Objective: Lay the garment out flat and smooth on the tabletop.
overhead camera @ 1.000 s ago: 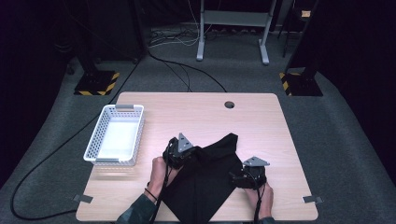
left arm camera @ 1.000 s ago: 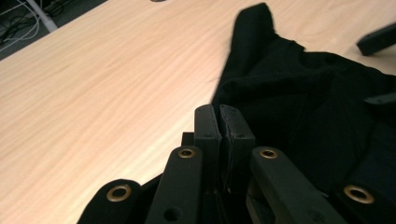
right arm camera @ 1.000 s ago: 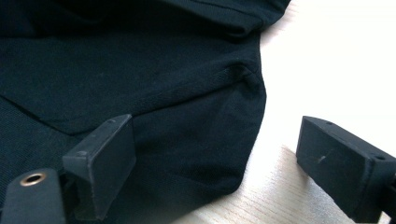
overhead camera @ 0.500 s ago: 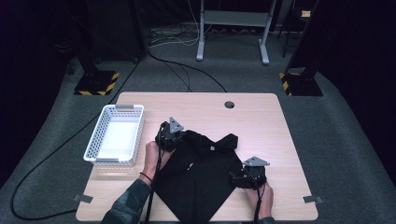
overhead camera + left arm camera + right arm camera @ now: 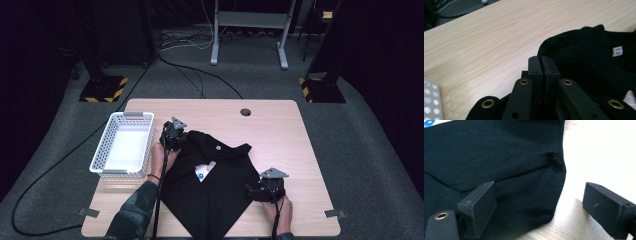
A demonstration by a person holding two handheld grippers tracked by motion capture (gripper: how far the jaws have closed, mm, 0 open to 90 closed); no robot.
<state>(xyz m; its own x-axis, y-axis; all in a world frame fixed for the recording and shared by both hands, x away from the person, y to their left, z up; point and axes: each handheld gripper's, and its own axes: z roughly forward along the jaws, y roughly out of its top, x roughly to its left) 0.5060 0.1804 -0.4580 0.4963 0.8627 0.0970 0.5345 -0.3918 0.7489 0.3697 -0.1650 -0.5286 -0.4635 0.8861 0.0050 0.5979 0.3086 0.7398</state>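
A black cotton T-shirt (image 5: 215, 185) lies spread on the pale wooden counter (image 5: 280, 130), toward its near side and a little left of the middle, with its collar at the far end and a small white label (image 5: 617, 51) sewn inside the neck. A white and blue tag (image 5: 202, 171) rests on the cloth near its centre.

The left claw (image 5: 171, 137) sits at the far left corner of the shirt, beside the collar. In the left gripper view its two black jaws are pressed flat together, and black cloth bunches up around them right at the shirt's edge; whether any fabric is pinched between them I cannot tell.

The right claw (image 5: 265, 190) rests low at the near right corner of the shirt. In the right gripper view its jaws stand spread wide: one is over the black cloth, the other over bare wood, with the shirt's rounded corner lying between them, not squeezed.

A white perforated plastic basket (image 5: 123, 145) stands on the left side of the counter, just beside the left claw and apart from the shirt.
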